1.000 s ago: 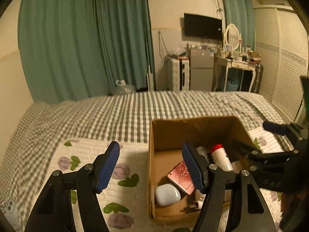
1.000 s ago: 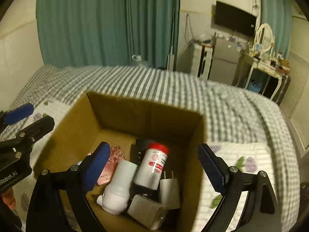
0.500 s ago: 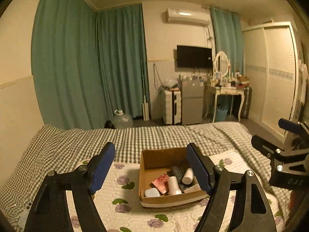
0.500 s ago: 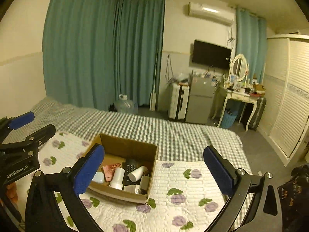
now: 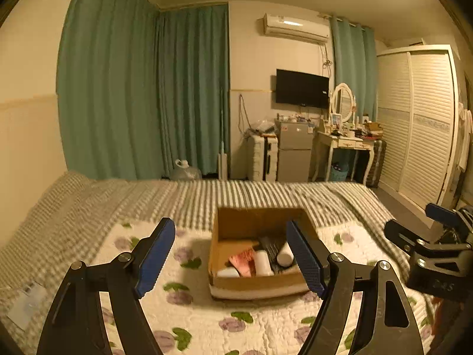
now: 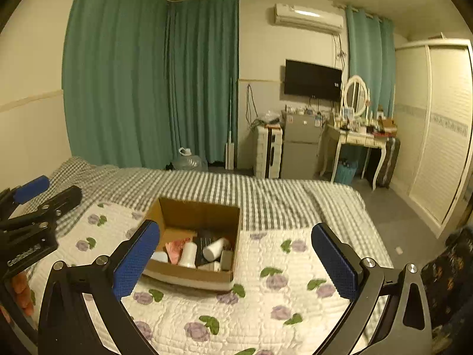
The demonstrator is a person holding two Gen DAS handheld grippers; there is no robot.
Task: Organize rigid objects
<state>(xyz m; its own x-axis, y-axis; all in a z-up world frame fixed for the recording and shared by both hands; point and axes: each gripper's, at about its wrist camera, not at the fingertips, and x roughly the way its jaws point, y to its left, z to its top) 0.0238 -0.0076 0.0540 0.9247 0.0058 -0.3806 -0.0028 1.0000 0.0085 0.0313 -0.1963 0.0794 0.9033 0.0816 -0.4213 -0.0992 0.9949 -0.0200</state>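
Holding both tools high above the quilt (image 6: pixel 266 295), we see the left gripper (image 5: pixel 230 254) and right gripper (image 6: pixel 236 254) spread wide, empty. The cardboard box (image 6: pixel 192 275) sits below, holding the bottles (image 6: pixel 189 254); we judge 1 slow, centred descent best.

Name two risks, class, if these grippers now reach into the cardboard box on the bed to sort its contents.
1. The cardboard box sits on a soft quilt, so it may slide or tip if pushed.
2. The white bottles lie packed against the pink packet and other items, so the wide-open right gripper or left gripper could catch a neighbour instead.
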